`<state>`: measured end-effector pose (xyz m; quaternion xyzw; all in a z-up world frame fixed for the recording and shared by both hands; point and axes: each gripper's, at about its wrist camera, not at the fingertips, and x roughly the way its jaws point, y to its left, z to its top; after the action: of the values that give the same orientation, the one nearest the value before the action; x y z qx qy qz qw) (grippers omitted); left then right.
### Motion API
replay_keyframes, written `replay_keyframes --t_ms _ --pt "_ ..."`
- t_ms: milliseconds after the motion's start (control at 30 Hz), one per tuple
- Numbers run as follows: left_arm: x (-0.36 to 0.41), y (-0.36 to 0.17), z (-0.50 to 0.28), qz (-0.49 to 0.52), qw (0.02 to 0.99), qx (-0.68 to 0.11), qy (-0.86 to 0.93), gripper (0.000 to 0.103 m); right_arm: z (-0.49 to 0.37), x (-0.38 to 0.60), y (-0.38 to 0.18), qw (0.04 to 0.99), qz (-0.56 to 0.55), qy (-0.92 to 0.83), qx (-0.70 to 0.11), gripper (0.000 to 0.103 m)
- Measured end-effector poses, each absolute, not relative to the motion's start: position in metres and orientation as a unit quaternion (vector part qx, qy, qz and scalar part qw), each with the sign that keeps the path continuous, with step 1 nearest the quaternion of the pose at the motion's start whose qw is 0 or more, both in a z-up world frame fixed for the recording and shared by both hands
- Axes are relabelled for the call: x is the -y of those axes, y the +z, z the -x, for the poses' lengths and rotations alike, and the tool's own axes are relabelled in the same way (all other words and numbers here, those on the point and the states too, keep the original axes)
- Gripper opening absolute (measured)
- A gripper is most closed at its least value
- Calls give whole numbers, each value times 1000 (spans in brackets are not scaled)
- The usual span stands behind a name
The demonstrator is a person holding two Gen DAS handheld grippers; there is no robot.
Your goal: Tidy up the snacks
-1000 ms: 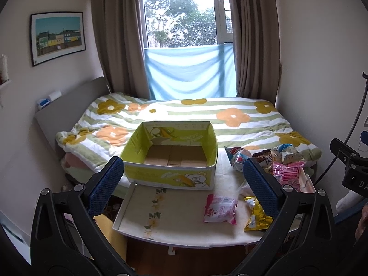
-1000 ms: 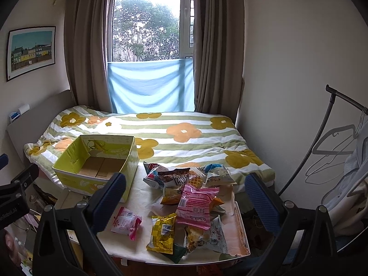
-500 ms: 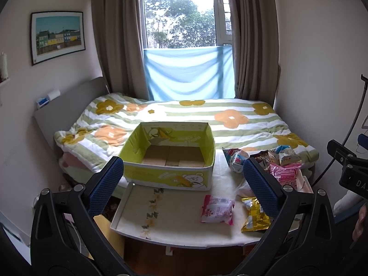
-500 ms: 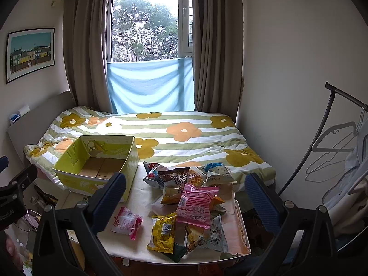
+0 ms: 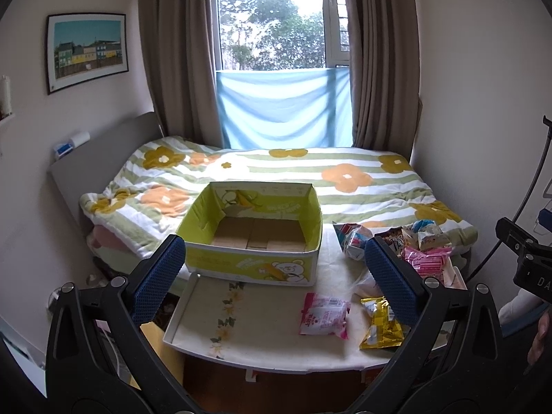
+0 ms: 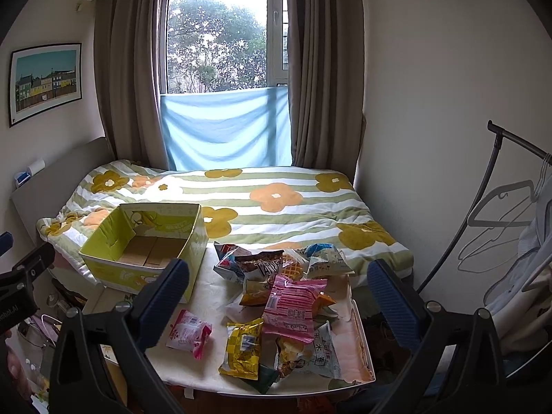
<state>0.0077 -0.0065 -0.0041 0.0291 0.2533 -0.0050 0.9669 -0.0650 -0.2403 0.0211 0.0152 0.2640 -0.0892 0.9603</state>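
An empty yellow-green cardboard box (image 5: pixel 253 233) (image 6: pixel 148 245) rests partly on the bed and partly on a small white table (image 5: pixel 241 314) (image 6: pixel 214 296). Right of it lies a heap of snack packets (image 6: pixel 286 286) (image 5: pixel 414 245), topped by a large pink one (image 6: pixel 291 305). Nearer the front lie a small pink-white packet (image 5: pixel 324 317) (image 6: pixel 188 333) and a yellow packet (image 5: pixel 381 324) (image 6: pixel 243 348). My left gripper (image 5: pixel 272 279) hangs open above the table's front, holding nothing. My right gripper (image 6: pixel 279 296) is open too, above and short of the heap.
A bed with a flowered striped quilt (image 5: pixel 276 176) fills the room behind the table, under a curtained window (image 5: pixel 272 20). A clothes rack with hangers (image 6: pixel 500 207) stands at the right. The other gripper's body shows at each view's edge, beside a hand (image 5: pixel 540 338).
Both views have shifted only slightly; the left wrist view has drifted a little, so the box and table sit marginally lower and closer. No snack has moved and both grippers stay open.
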Motion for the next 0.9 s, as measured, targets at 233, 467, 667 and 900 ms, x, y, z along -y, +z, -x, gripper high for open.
replay_keyframes --t_ms 233,467,667,900 --pt "20 -33 -33 -14 948 -318 -29 103 56 265 1 948 -31 -92 -303 103" --pt "44 -80 -56 1 918 -391 -56 103 35 305 -38 934 -69 -60 -346 103" --pt "58 -139 -81 -12 890 -450 -74 103 5 324 -86 911 -128 -37 -391 103" --pt "61 -211 -122 -14 842 -530 -99 103 -30 327 -140 884 -157 -25 -439 103"
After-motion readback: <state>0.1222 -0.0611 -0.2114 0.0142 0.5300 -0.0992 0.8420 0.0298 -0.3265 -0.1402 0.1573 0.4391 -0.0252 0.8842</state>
